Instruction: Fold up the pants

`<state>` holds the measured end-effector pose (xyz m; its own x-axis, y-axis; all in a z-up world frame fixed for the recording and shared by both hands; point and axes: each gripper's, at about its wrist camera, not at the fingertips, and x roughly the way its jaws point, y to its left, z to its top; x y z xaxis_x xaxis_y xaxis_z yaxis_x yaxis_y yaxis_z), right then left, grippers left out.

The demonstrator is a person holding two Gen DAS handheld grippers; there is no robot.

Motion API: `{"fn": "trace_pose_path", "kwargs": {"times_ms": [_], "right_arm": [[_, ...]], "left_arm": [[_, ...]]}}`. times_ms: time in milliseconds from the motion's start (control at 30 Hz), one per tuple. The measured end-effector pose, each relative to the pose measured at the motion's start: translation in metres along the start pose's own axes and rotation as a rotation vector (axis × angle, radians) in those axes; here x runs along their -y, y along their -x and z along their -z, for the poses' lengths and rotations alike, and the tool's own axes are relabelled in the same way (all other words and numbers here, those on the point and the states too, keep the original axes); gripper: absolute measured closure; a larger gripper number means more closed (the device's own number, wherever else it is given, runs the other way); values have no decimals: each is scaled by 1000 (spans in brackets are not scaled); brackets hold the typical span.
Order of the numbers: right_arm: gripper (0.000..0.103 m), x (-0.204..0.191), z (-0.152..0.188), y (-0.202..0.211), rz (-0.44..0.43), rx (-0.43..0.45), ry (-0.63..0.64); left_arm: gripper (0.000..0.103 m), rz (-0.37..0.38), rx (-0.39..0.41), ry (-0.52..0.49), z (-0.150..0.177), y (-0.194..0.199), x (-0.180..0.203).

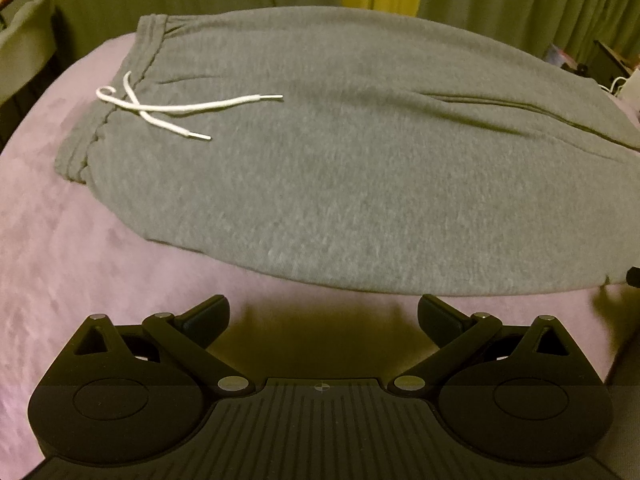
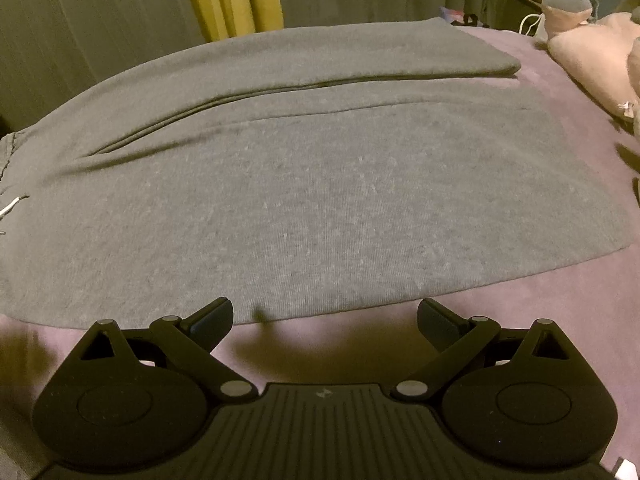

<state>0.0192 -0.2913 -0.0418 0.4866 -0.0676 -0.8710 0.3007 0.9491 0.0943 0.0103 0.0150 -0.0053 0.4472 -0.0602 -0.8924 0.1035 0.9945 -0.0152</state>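
- We saw the grey pants (image 1: 340, 168) spread flat on the purple bedcover (image 1: 60, 260), white drawstring (image 1: 176, 108) at the waistband.
- We held the left gripper (image 1: 323, 316) and right gripper (image 2: 325, 320) wide apart, empty, just short of the near edge.

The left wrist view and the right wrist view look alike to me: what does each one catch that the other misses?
Only the left wrist view shows the waistband with most of the white drawstring, plus a chair at the far left. Only the right wrist view shows the leg ends and pink pillows. Both show the grey pants lying flat on the purple blanket, curtains behind, and an open gripper, left and right, just short of the near edge.
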Motion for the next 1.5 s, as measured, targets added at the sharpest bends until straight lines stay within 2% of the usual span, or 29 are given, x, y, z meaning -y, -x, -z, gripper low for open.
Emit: {"fn": "trace_pose_path", "kwargs": {"times_ms": [200,433,567,667,800,867,933,1033,1133,1233,1300,1367,1433,1500], "right_arm": [[4,4,-1,6,-41,35,-15],[4,11,-3,10,-75,44,-41],[4,21,-14,10,-113,56,-81],[4,27,-27,12,-115,131,-123],[4,23,-63,24,-10,346,-81],[4,17,-82,22,10,372,-42],[4,9,-109,5,-11,292,12],[4,-3,-145,-14,-15,241,64],[4,-9,-177,-30,17,245,72],[4,-16,-217,-56,46,244,81],[4,-20,-248,-77,39,232,53],[4,-22,-279,-96,41,220,6],[4,-23,-314,-123,51,198,-59],[4,-20,-342,-153,56,167,-124]], "left_arm": [[0,0,-3,15,0,0,-1],[0,-66,24,-19,-2,7,8],[0,-65,46,18,-20,8,12],[0,-59,102,90,-48,6,17],[0,-75,183,129,-97,-5,34],[0,-75,203,154,-124,-19,42],[0,-63,199,188,-145,-36,46],[0,-51,221,212,-159,-69,44],[0,-122,234,228,-147,-105,31],[0,-181,209,239,-150,-126,13],[0,-208,251,273,-154,-126,3],[0,-248,328,287,-155,-121,-4],[0,-289,402,261,-154,-119,-5],[0,-315,429,233,-155,-122,-6]]}}
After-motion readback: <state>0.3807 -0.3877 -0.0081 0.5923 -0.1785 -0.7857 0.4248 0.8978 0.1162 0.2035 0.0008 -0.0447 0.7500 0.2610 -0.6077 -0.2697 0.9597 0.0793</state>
